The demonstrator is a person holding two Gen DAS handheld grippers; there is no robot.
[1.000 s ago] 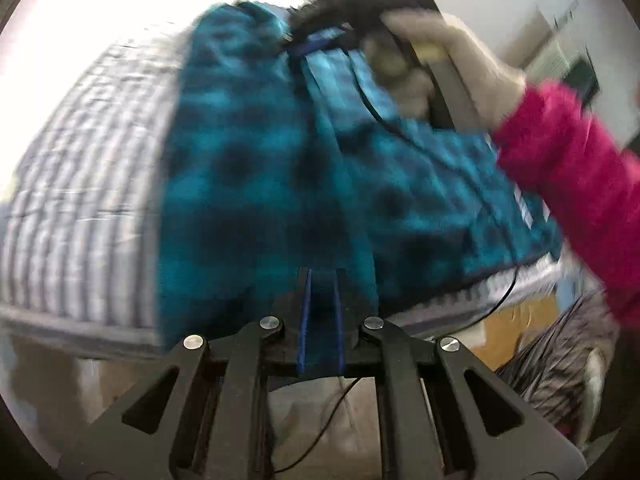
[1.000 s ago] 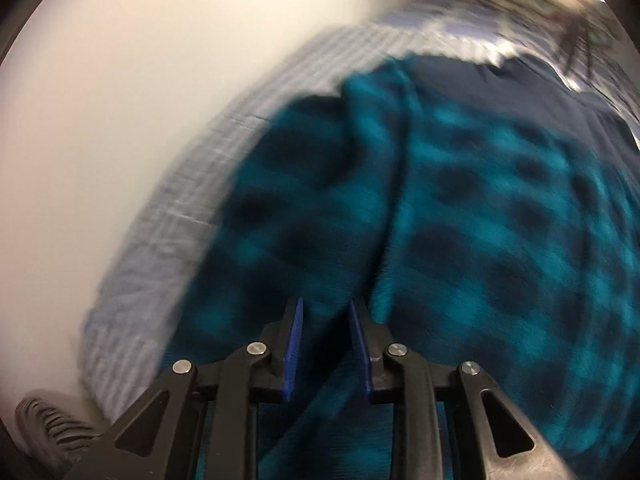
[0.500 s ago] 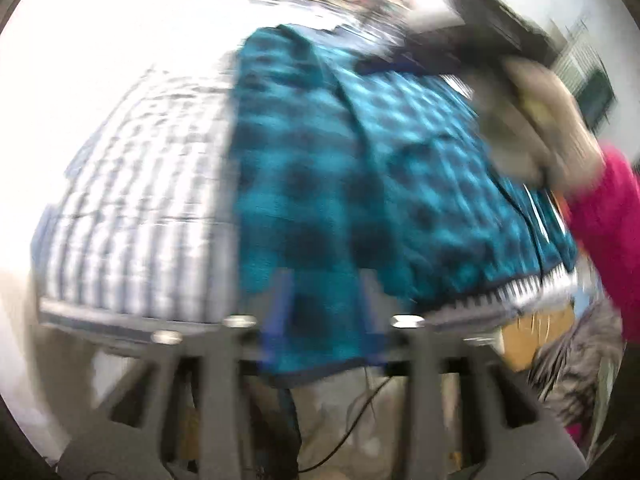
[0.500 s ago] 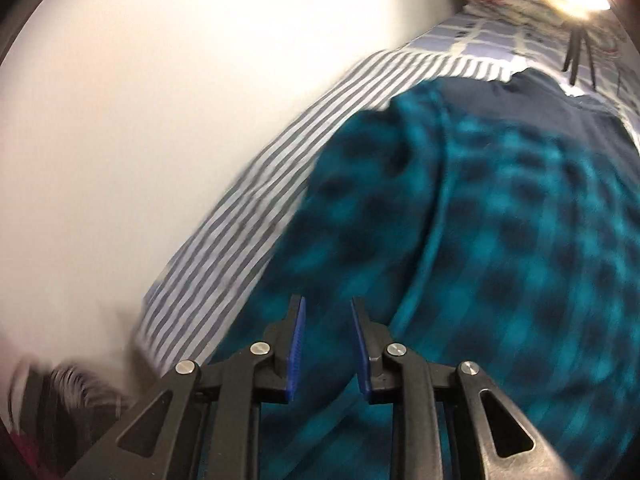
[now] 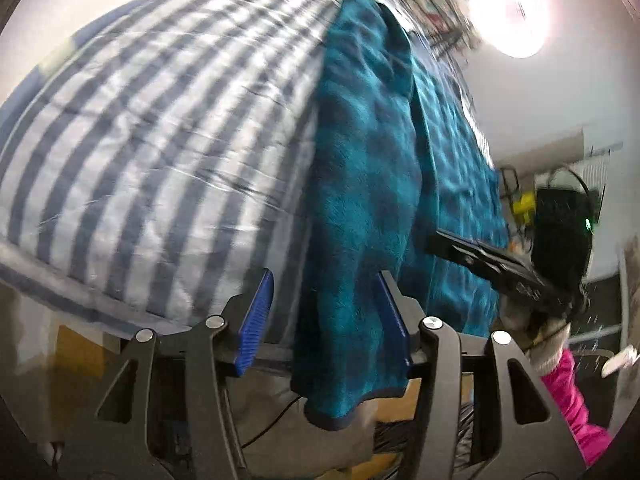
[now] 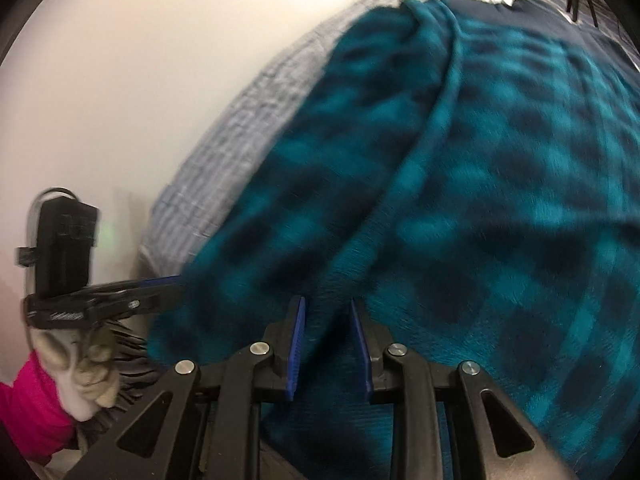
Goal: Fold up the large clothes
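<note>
A teal and dark plaid fleece garment (image 5: 360, 184) lies on the striped bed, and one end of it hangs over the near edge. My left gripper (image 5: 325, 316) straddles that hanging end; its jaws are closing, with the left pad well off the cloth and the right pad at its edge. In the right wrist view my right gripper (image 6: 329, 340) is shut on a raised fold of the fleece (image 6: 460, 200). Each gripper shows in the other view: the right gripper (image 5: 440, 242) low at the right, the left gripper (image 6: 170, 281) at the cloth's left edge.
The blue and white striped bed cover (image 5: 140, 140) fills the left of the left wrist view. A ceiling lamp (image 5: 512, 16) glares at the top right. Below the bed edge are a brown box (image 5: 76, 356) and a dark cable (image 5: 272, 424). A white wall (image 6: 120, 80) borders the bed.
My left gripper has opened off the cloth's hanging end and swung so that more striped bed shows. The right gripper came from the far end to the near right, still gripping the fold.
</note>
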